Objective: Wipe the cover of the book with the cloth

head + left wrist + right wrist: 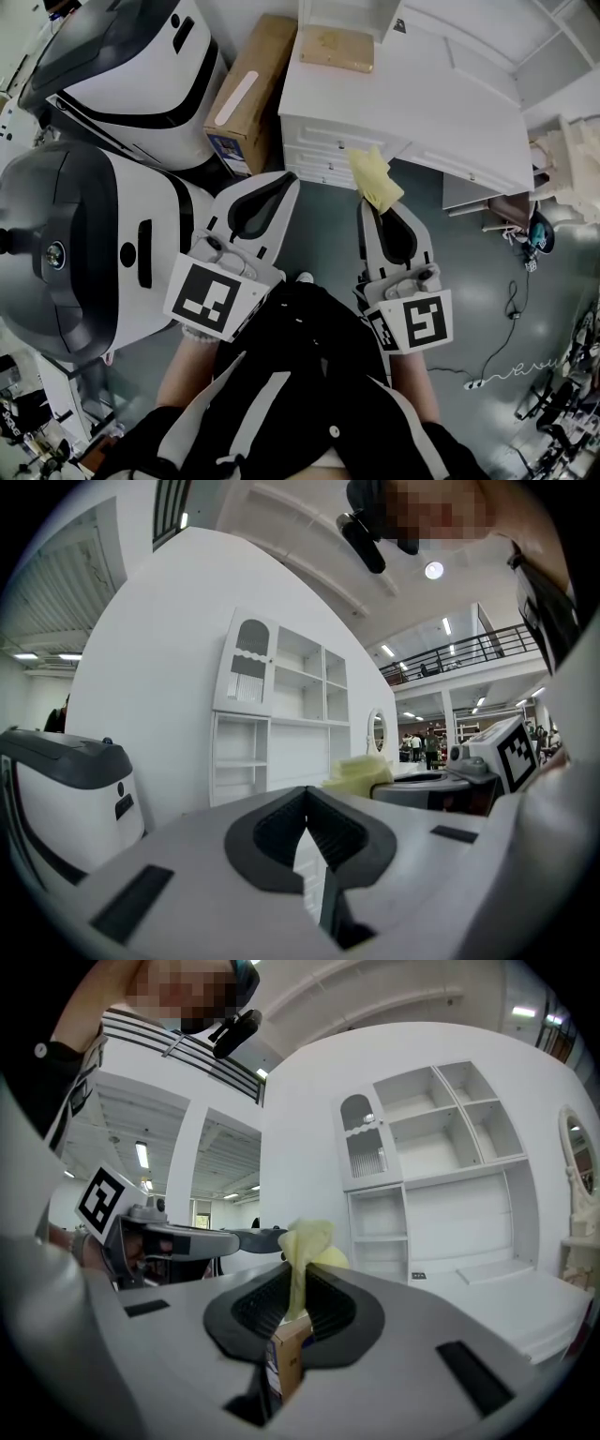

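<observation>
Head view has both of my tools held out low in front of me over the grey floor (pixel 469 281), short of the white counter (pixel 450 103). My right tool (pixel 379 208) is clamped on the yellow cloth (pixel 375 176), which bunches up out of the tips and sticks forward toward the counter's drawer front; in the right gripper view the cloth stands pinched upright between the dark ribbed pads, with a crumpled lump beyond them. My left tool (pixel 284 178) is closed with nothing in it: in the left gripper view its two pads meet at the tips and only a thin slit shows lower down. It sits just beside the right one, slightly nearer to me and angled toward the counter's left corner. The book (pixel 336 49), tan with a faint pattern on its cover, lies flat on the far left part of the countertop, well apart from the cloth and from both tools. A cardboard box (pixel 248 89) leans at the counter's left side, and two large white-and-grey machine housings (pixel 84 253) fill the left of the view. A white shelf unit (pixel 281 714) stands against the wall ahead.
</observation>
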Demonstrator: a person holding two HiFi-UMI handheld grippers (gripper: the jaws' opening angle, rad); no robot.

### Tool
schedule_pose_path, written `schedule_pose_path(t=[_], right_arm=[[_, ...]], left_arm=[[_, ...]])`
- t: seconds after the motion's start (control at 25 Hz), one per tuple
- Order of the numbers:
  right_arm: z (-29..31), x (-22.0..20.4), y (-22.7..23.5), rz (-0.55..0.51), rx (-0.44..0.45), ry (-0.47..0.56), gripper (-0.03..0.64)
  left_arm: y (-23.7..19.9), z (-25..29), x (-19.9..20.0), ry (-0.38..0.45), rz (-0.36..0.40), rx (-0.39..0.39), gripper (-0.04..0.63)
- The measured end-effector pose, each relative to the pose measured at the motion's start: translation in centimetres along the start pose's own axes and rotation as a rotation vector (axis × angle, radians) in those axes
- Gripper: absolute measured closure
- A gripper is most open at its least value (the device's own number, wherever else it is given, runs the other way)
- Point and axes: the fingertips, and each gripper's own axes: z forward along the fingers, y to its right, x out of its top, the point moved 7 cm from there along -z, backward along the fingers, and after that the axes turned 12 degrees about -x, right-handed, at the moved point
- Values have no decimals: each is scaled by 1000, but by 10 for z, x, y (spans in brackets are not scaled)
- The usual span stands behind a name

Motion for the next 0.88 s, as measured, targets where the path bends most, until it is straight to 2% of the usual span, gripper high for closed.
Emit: schedule_pose_path(t=[0.48, 0.88], right_arm=[[-9, -3, 19, -2, 19, 34, 581], [15, -9, 34, -2, -16, 18, 581]], left_arm=[[21, 12, -5, 16, 19, 12, 594], [-7, 37, -11, 14, -1, -5, 594]])
